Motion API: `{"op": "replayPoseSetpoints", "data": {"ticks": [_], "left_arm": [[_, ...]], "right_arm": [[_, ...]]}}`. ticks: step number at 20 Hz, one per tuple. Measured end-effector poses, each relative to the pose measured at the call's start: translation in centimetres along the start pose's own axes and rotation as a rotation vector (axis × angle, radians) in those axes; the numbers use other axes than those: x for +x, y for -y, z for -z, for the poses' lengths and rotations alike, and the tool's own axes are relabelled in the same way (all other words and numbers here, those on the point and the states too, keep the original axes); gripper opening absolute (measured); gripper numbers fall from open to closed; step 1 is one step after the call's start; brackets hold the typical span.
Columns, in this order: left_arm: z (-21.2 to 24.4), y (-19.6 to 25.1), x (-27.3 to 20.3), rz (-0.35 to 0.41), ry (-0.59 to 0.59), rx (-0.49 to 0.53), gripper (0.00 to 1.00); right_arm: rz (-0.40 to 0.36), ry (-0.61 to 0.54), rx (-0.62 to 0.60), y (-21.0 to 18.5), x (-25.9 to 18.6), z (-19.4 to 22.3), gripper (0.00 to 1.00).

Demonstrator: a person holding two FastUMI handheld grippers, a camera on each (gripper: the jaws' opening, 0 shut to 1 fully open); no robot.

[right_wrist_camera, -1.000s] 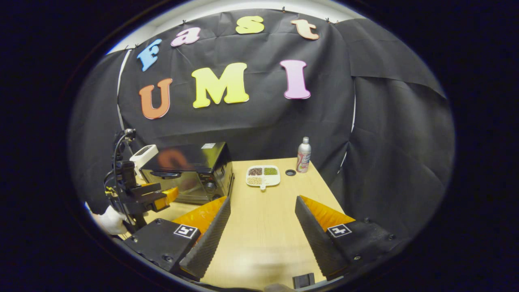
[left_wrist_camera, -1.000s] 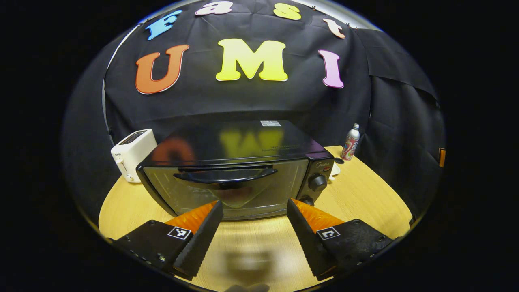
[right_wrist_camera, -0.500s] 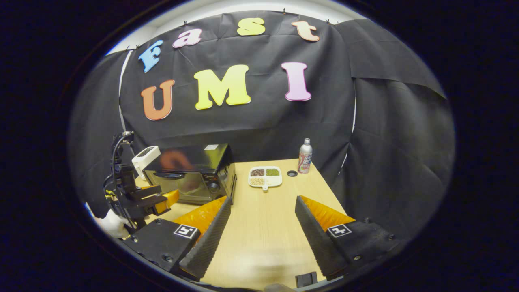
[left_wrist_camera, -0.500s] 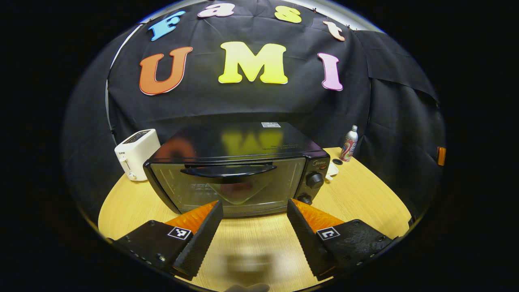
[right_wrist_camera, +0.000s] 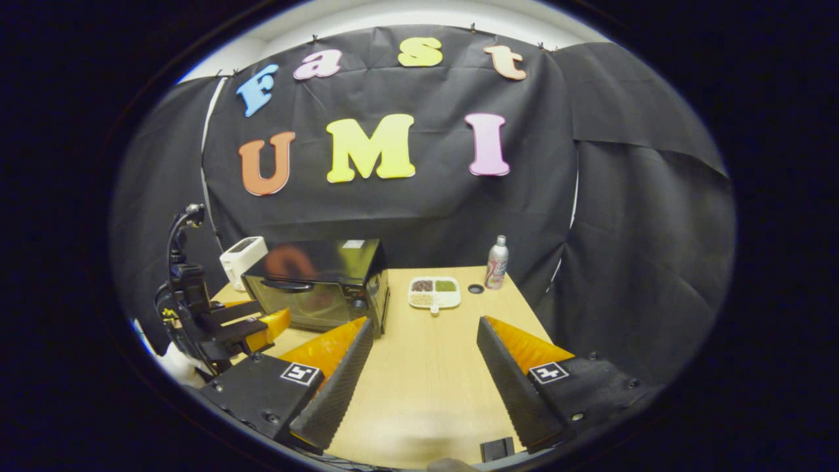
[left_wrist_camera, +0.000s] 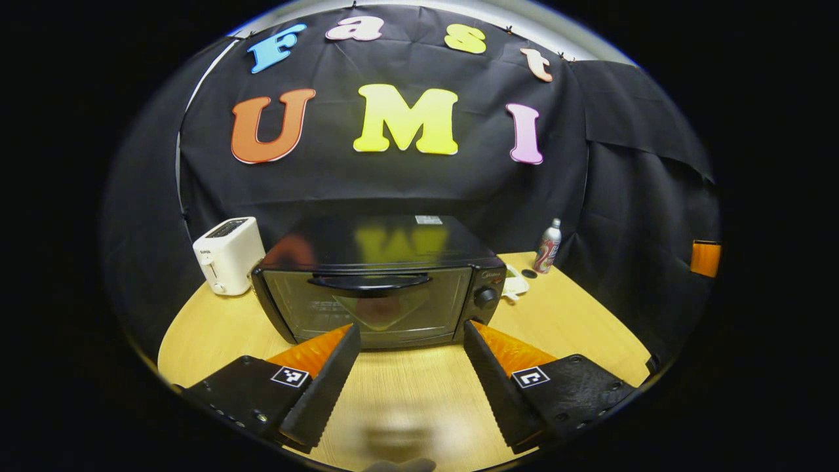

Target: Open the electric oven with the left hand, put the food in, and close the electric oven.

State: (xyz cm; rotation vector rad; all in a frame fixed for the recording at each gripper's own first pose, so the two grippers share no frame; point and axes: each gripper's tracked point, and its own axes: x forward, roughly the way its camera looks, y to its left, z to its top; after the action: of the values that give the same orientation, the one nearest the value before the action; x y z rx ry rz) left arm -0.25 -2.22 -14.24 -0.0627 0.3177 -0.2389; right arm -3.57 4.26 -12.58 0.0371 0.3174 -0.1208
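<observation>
I see the electric oven [left_wrist_camera: 377, 278] standing on the wooden desk [left_wrist_camera: 577, 321], toward its back edge and left of the middle, with its glass door shut and the black handle [left_wrist_camera: 370, 282] running across the top of the door. Two knobs [left_wrist_camera: 486, 297] sit on the panel at the right side of the oven. My left gripper [left_wrist_camera: 411, 341] points straight at the door from the front part of the desk; its jaws are wide apart and hold nothing, and they do not touch the oven.

A white toaster [left_wrist_camera: 228, 254] stands just beside the oven, near the back left corner of the desk. In the right gripper view, the food tray [right_wrist_camera: 434, 292] lies on the desk to the right of the oven, near the back edge. It is a white divided tray with dark, green and pale portions in separate compartments. Close to it, more to the right, there is a small dark round cap [right_wrist_camera: 476, 288], and next to that a bottle [right_wrist_camera: 497, 262] stands upright near the back right corner.

My right gripper [right_wrist_camera: 425, 341] is over the front part of the desk, well apart from the tray, with its jaws also spread and empty. At the left of this same view I can see the left gripper [right_wrist_camera: 262, 326] in front of the oven, and a white-gloved hand [right_wrist_camera: 175, 362] under it.
</observation>
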Motion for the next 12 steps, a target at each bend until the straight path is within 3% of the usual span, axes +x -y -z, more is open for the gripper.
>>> {"op": "replayPoseSetpoints", "data": {"ticks": [2, 6, 9, 10, 12], "left_arm": [[-2.7, 0.4, -2.8, -0.008, 0.061, 0.005, 0.96], [-8.7, 1.5, -9.9, -0.051, 0.206, 0.029, 0.96], [-11.5, 3.7, -15.3, -0.095, 0.293, 0.039, 0.96], [-11.9, 4.2, -17.0, -0.114, 0.308, 0.037, 0.95], [-12.5, 4.9, -20.4, -0.150, 0.341, 0.056, 0.95]], "right_arm": [[-0.010, 0.052, -0.008, 0.3, -1.6, -1.6, 1.00], [-0.041, 0.149, 0.023, 1.9, -5.8, -4.9, 0.96], [-0.064, 0.216, 0.028, 4.2, -9.2, -6.8, 0.96], [-0.075, 0.246, 0.022, 5.0, -10.3, -7.5, 1.00], [-0.096, 0.296, 0.009, 6.2, -12.4, -8.4, 0.96]]}}
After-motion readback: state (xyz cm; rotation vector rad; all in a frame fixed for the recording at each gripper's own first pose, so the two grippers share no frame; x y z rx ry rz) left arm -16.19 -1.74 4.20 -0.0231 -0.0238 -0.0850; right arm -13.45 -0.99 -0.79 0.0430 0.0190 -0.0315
